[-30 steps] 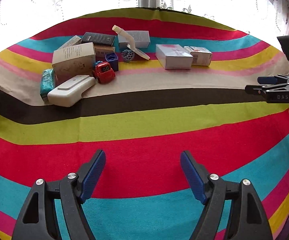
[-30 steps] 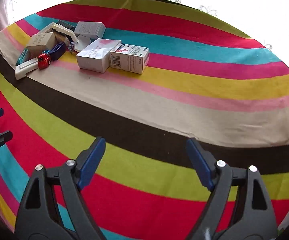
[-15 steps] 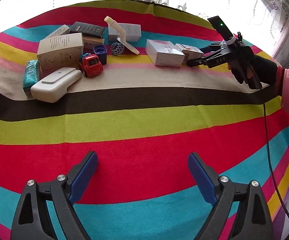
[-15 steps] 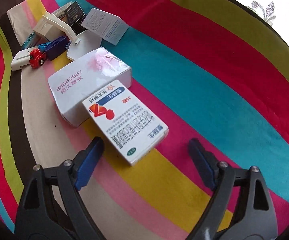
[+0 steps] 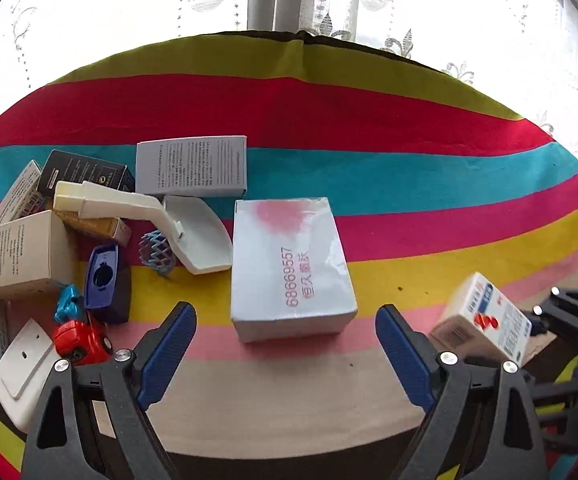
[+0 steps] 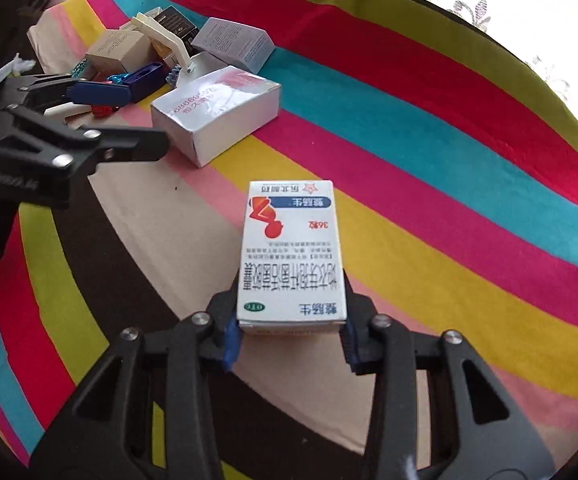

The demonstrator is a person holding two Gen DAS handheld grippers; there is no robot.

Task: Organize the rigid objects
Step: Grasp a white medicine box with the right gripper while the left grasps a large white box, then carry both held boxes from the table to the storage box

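My right gripper (image 6: pixel 291 320) is shut on a white medicine box (image 6: pixel 292 256) with a red logo and blue band, held just above the striped cloth. The same box (image 5: pixel 483 318) shows at the lower right of the left wrist view, in the right gripper (image 5: pixel 537 328). My left gripper (image 5: pixel 285 344) is open and empty, its jaws either side of a large white box with pink print (image 5: pixel 291 268), just short of it. That box (image 6: pixel 219 110) also shows in the right wrist view, with the left gripper (image 6: pixel 129 120) beside it.
A pile sits at the left: a grey box (image 5: pixel 191 166), black box (image 5: pixel 83 172), beige box (image 5: pixel 23 254), white dustpan-like piece (image 5: pixel 177 224), blue mesh ball (image 5: pixel 157 252), blue sharpener (image 5: pixel 103 276), red toy car (image 5: pixel 81 340), white flat device (image 5: pixel 25 364). Curtained window behind.
My right gripper has closed on the medicine box and pulled it away from the large white box. My left gripper has moved forward up to the large white box.
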